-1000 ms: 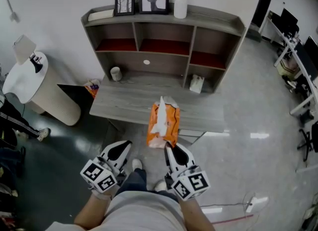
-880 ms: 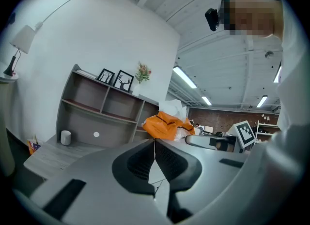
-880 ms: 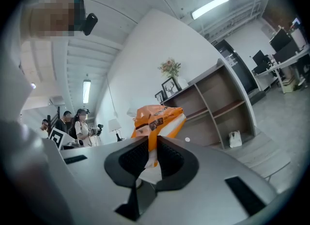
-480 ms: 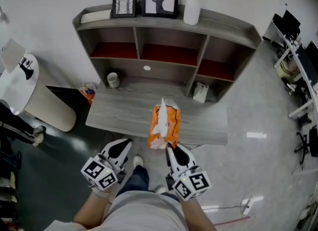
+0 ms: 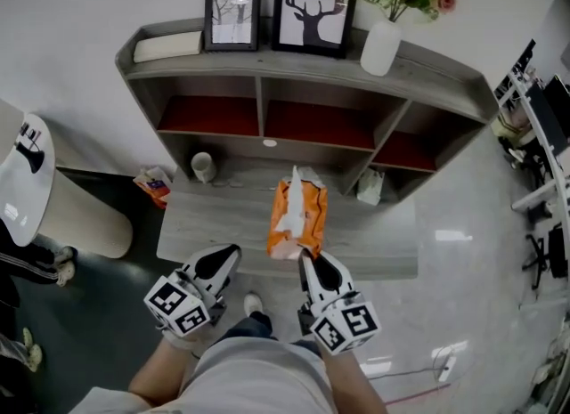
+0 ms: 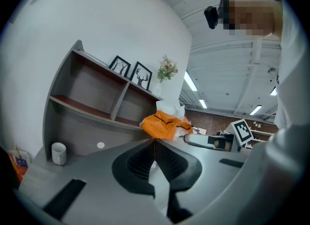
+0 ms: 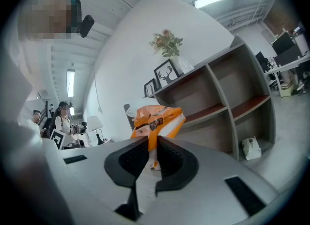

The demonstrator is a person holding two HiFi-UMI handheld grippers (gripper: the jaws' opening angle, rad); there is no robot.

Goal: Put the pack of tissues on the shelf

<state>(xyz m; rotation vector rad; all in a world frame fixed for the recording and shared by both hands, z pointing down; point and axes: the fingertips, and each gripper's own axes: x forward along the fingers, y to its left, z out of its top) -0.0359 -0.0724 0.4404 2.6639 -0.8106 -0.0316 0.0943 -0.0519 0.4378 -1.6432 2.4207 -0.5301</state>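
An orange pack of tissues [image 5: 297, 216] with a white tissue sticking out of its top hangs over the grey desk [image 5: 205, 225], in front of the wooden shelf unit [image 5: 294, 92]. My right gripper [image 5: 304, 258] is shut on its near end; the pack [image 7: 156, 120] shows right beyond the pinching jaws in the right gripper view. My left gripper [image 5: 233, 252] hovers to the left of the pack, shut with nothing in it. From the left gripper view the pack [image 6: 164, 124] sits ahead and to the right.
On the shelf top stand two framed pictures [image 5: 313, 16], a white vase of flowers [image 5: 381, 45] and a flat book [image 5: 167, 45]. A white cup [image 5: 203, 166] and a small white bag [image 5: 370, 186] sit at the desk's back. A round white table [image 5: 27, 181] stands left.
Both grippers and the tissue pack have moved forward toward the shelf unit, which now looms larger and nearer. The right grip on the pack is unchanged.
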